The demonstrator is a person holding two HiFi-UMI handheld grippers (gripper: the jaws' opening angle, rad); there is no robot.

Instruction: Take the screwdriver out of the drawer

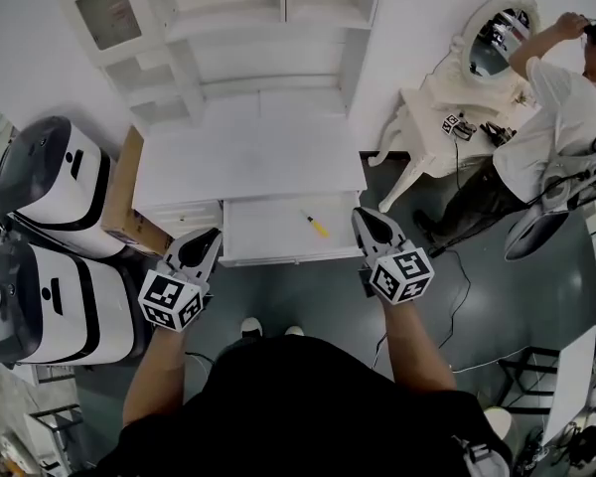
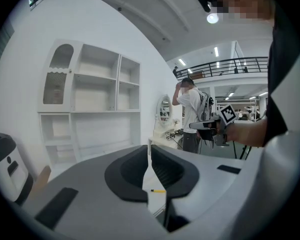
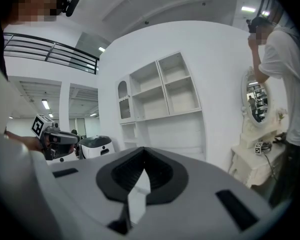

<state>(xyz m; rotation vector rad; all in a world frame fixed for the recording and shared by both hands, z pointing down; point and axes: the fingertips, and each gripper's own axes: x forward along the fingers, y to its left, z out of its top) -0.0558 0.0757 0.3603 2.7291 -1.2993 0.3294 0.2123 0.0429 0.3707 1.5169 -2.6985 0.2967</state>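
Note:
A yellow-handled screwdriver [image 1: 315, 225] lies alone in the pulled-out white drawer [image 1: 268, 238] under the white desk top [image 1: 248, 157]. Through the left gripper view's jaws it shows as a small yellow stick [image 2: 158, 190]. My left gripper [image 1: 214, 235] hangs just off the drawer's left front corner, jaws shut and empty [image 2: 149, 149]. My right gripper [image 1: 361, 214] is at the drawer's right edge, also shut with nothing in it [image 3: 143, 150]. Neither one touches the screwdriver. Each gripper shows in the other's view: the right gripper [image 2: 205, 126] and the left gripper [image 3: 65, 138].
Two white and black machines [image 1: 50, 172] [image 1: 60, 306] and a cardboard box [image 1: 129, 197] stand at the left. A white shelf unit [image 1: 228, 28] rises behind the desk. At the right, a person [image 1: 566, 107] stands at a white vanity table [image 1: 437, 117] with an oval mirror [image 1: 492, 38].

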